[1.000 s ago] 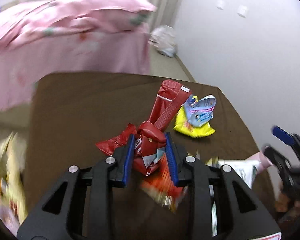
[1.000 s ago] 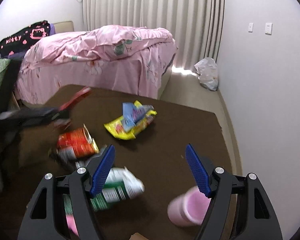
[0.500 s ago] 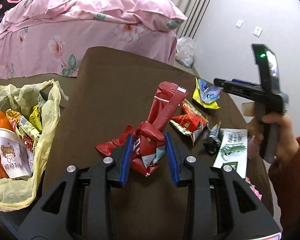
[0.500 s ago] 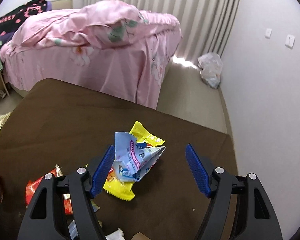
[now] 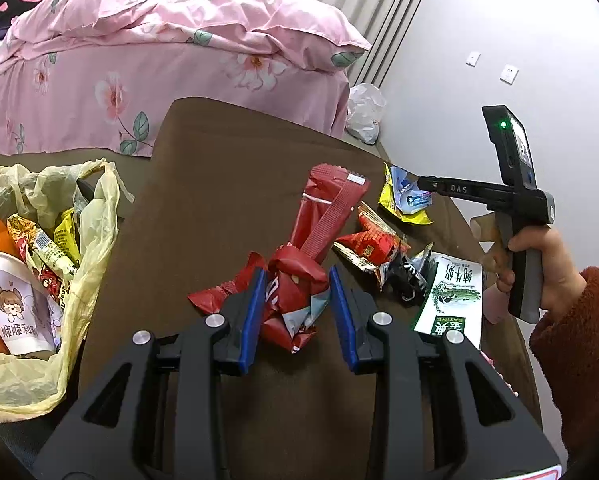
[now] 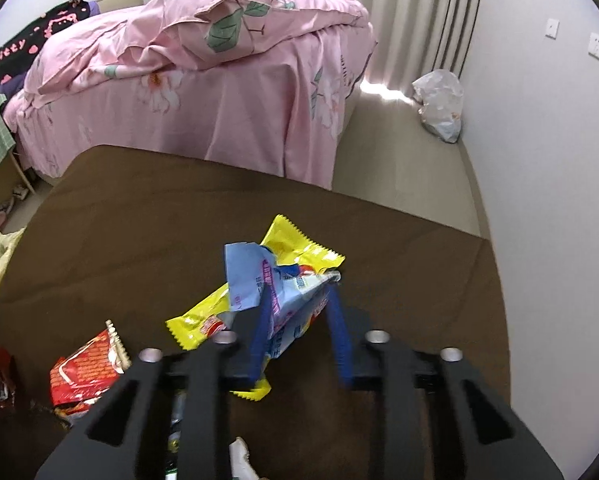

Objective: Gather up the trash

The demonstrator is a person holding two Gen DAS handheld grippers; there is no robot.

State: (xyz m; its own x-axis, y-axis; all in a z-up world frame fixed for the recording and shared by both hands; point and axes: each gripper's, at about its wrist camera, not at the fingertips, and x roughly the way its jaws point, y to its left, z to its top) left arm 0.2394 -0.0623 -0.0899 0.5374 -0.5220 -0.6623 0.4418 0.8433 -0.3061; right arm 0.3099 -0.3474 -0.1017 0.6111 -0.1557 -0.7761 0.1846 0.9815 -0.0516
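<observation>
On the brown surface (image 5: 219, 184), the left gripper (image 5: 297, 308) clamps a crumpled red wrapper (image 5: 319, 232), its long axis running toward one o'clock. At the pile's far edge, about one o'clock from it, the right gripper (image 6: 299, 320) has just been closing its jaws on a blue packet (image 6: 275, 284) lying over a yellow one (image 6: 295, 246). All look light, soft, crinkly and slippery; bunched folds probably give the surest hold.
</observation>
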